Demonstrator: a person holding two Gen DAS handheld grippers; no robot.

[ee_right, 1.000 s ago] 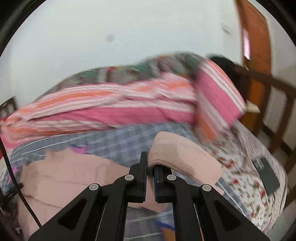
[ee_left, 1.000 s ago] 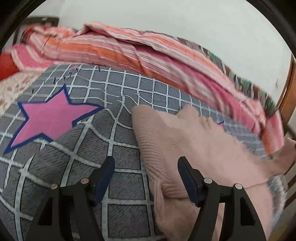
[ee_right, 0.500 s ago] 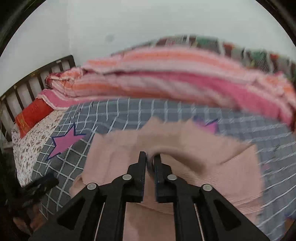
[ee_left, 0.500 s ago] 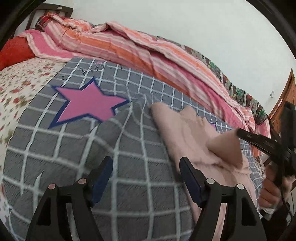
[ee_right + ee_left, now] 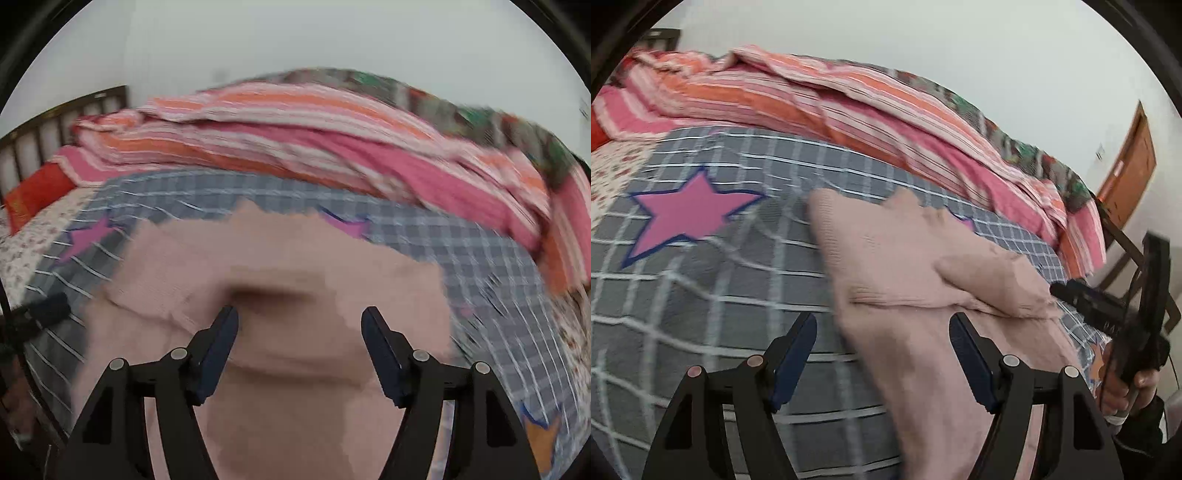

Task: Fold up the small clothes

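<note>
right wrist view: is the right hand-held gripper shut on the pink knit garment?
No: the right hand-held gripper has just been opening, and its jaws stand wide apart above the pink knit garment, pads off the cloth.

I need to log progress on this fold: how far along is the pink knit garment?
Done: one flap of the pink garment lies folded over its middle on the checked blanket. In hand: nothing; the right gripper has just been opening, with nothing pinched, and the left gripper is open too. Left: the remaining folds.
</note>
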